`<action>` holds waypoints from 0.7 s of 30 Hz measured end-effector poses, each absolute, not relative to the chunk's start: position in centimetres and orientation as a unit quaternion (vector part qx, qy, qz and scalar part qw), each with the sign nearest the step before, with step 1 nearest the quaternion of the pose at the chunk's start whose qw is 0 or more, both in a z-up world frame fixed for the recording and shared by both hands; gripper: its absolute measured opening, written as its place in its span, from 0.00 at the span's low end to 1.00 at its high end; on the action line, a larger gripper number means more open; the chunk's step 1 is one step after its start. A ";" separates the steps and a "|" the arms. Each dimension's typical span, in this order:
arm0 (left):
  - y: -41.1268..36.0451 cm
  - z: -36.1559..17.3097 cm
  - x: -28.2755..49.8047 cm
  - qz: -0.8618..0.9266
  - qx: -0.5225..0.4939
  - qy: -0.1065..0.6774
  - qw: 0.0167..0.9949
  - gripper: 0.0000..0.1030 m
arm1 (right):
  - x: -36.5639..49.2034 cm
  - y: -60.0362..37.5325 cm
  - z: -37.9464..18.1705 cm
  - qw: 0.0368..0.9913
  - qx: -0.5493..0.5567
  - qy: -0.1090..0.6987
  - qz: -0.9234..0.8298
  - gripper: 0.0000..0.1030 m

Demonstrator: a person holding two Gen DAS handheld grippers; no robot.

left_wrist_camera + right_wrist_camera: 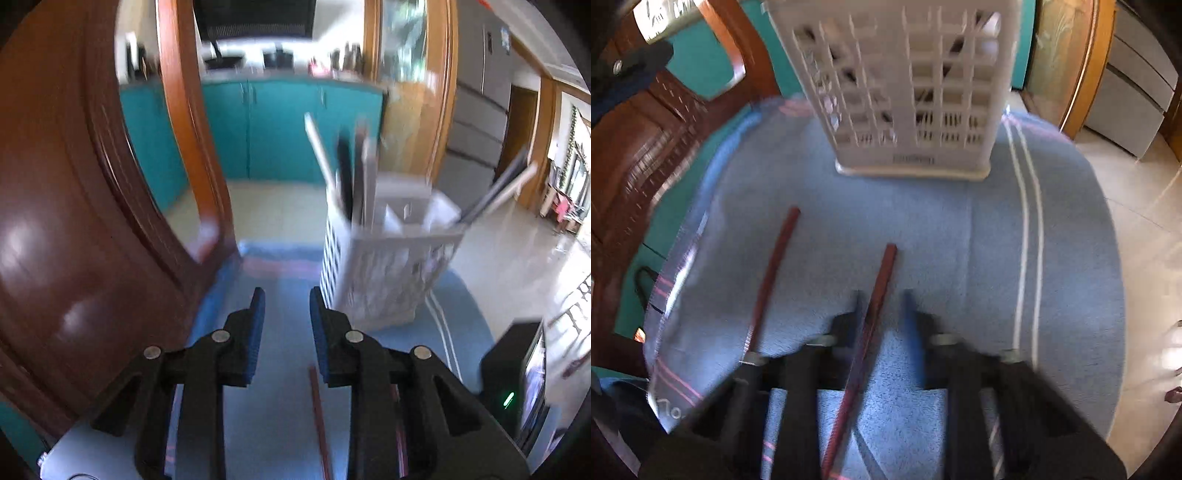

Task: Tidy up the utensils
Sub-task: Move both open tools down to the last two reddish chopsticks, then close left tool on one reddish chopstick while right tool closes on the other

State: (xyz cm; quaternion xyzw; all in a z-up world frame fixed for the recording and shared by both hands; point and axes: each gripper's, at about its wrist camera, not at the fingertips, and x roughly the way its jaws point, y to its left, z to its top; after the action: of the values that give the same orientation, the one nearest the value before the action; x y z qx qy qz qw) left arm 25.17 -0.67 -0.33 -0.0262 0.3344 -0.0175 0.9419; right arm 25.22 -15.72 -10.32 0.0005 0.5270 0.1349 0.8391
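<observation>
On a blue towel (942, 229) with white stripes along one side and pink stripes along the other, spread over the counter, stands a white slotted utensil caddy (908, 96), upright, with several handles (347, 173) leaning out of its top, seen blurred in the left wrist view. Beyond the counter's edge a brown wooden chair (74, 206) stands close at the left, teal cabinets (273, 129) run along the far wall, a grey fridge (476, 122) stands at the right, and the pale tiled floor (517, 258) shines with daylight. A small black device with a green light (517, 384) sits at the towel's right edge in the left wrist view. Two dark red chopsticks lie flat on the towel in front of the caddy, well apart from it. The first chopstick (772, 277) lies off to the left of the right tool (882, 299), outside its fingers. The second chopstick (871, 321) runs lengthwise through the gap of the right tool, close along the left finger; its tip reaches out past the fingertips toward the caddy. The right tool's fingers are spread, with clear towel showing between the chopstick and the right finger. The left tool (287, 295) is likewise spread, holding nothing, just left of the caddy's base, with a chopstick partly visible beneath its right finger.
</observation>
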 end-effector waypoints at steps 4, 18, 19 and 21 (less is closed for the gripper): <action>-1.0 -3.2 25.9 -0.047 -0.035 0.398 0.915 0.25 | 25.4 -16.9 -9.8 0.846 0.016 0.521 0.114 0.00; -4.2 -10.7 27.2 -0.052 0.025 0.525 0.849 0.26 | 26.4 -17.1 -9.5 0.844 0.021 0.522 0.125 0.21; -4.3 -10.8 27.2 -0.051 0.026 0.525 0.849 0.27 | 26.4 -16.7 -9.6 0.842 0.014 0.524 0.127 0.23; -4.1 -10.8 27.2 -0.051 0.024 0.525 0.849 0.27 | 26.2 -16.1 -10.1 0.844 -0.002 0.521 0.123 0.23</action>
State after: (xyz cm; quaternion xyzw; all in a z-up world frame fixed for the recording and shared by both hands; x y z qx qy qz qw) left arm 27.17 -4.11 -10.84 0.0242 0.5247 -0.0507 0.8494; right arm 26.20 -16.11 -10.14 -0.0023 0.5214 0.1235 0.8443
